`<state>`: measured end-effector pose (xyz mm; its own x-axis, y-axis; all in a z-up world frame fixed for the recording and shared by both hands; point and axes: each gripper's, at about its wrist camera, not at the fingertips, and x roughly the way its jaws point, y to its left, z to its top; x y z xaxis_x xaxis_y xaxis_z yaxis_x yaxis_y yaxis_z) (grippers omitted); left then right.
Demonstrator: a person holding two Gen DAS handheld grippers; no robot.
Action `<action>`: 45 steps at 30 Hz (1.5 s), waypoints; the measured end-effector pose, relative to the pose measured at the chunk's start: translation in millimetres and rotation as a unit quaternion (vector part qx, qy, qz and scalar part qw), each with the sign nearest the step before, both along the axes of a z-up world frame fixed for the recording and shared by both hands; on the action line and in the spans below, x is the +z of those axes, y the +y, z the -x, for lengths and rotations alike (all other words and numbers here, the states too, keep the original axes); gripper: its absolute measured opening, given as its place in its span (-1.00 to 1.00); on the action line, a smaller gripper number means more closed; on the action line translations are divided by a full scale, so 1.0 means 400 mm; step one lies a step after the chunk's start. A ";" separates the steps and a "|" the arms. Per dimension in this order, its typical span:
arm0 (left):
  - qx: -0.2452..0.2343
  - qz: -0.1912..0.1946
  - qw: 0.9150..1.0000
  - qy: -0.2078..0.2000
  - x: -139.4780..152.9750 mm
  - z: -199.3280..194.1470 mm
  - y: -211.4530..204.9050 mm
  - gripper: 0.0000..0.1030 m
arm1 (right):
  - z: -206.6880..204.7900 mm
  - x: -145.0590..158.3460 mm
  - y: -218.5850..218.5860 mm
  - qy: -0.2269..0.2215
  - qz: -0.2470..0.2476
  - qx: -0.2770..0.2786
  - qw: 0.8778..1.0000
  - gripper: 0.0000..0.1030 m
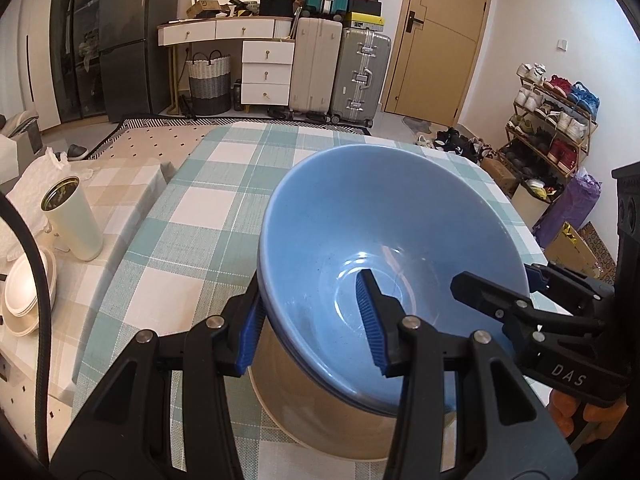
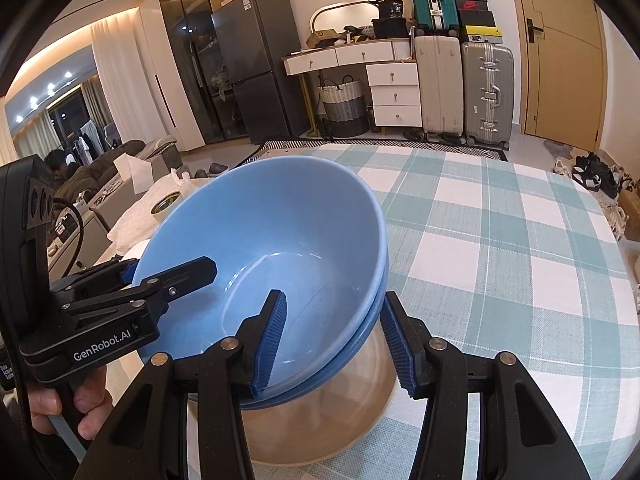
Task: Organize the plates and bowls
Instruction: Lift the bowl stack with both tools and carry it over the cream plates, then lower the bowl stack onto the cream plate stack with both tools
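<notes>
Two grippers, both yours, straddle opposite sides of one rim; left gripper (image 1: 312, 332) stands wide, one blue pad inside the blue bowl (image 1: 380, 240) and one outside, neither clearly pressing; right gripper (image 2: 340, 344) likewise wide, pads either side of the wall with a gap showing, so the bowl seems bracketed rather than clamped; you likely hold this way to lift or lower it level from both sides.

Blue bowl: appears to be two nested, judging by the doubled rim line; it sits tilted in or on a tan bowl (image 1: 320, 420) beneath, near the front edge of the checked tablecloth (image 1: 240, 160); stacking looks nearly done.

One pale stack of white dishes (image 1: 24, 296) lies to your left on the beige cloth, apart from the blue bowl; possibly next to sort.

One cream tumbler (image 1: 72, 220) stands upright just beyond that stack.

Several suitcases (image 1: 340, 72) and a white drawer unit (image 1: 266, 76) line the far wall.
</notes>
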<state>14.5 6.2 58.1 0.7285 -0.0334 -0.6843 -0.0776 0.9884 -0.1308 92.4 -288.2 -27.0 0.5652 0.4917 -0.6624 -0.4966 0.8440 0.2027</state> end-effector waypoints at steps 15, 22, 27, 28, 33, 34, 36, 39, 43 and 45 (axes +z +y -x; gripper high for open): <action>-0.011 0.004 1.000 0.022 -0.064 -0.041 -0.007 -0.20 | -0.015 -0.029 -0.005 0.006 0.011 -0.010 1.000 -0.02; -0.011 0.008 1.000 0.024 -0.068 -0.052 -0.002 -0.20 | -0.022 -0.030 -0.001 0.003 0.012 -0.010 1.000 -0.02; -0.012 0.006 1.000 0.025 -0.069 -0.056 0.000 -0.20 | -0.022 -0.029 0.001 0.004 0.011 -0.010 1.000 -0.02; -0.012 0.007 1.000 0.025 -0.068 -0.058 0.001 -0.20 | -0.025 -0.029 0.002 0.004 0.012 -0.010 1.000 -0.02; -0.013 0.006 1.000 0.025 -0.072 -0.075 0.006 -0.19 | -0.032 -0.029 0.002 0.003 0.015 -0.013 1.000 -0.02; -0.013 0.006 1.000 0.026 -0.070 -0.069 0.003 -0.19 | -0.032 -0.029 0.000 0.003 0.015 -0.014 1.000 -0.02; -0.014 0.005 1.000 0.025 -0.071 -0.078 0.002 -0.18 | -0.034 -0.029 -0.002 0.003 0.014 -0.015 1.000 -0.02; -0.015 0.005 1.000 0.025 -0.075 -0.087 0.003 -0.15 | -0.035 -0.029 -0.002 0.004 0.014 -0.015 1.000 -0.01; -0.020 0.002 1.000 0.022 -0.081 -0.096 0.002 -0.11 | -0.034 -0.028 -0.001 0.002 0.017 -0.014 1.000 0.00; -0.022 0.000 1.000 0.019 -0.084 -0.101 0.004 -0.08 | -0.033 -0.030 -0.003 0.000 0.019 -0.013 1.000 0.01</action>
<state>54.9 7.9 24.4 0.6999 -0.0651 -0.7113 -0.0386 0.9909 -0.1287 105.6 -289.4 -38.9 0.5774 0.4510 -0.6806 -0.4740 0.8639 0.1703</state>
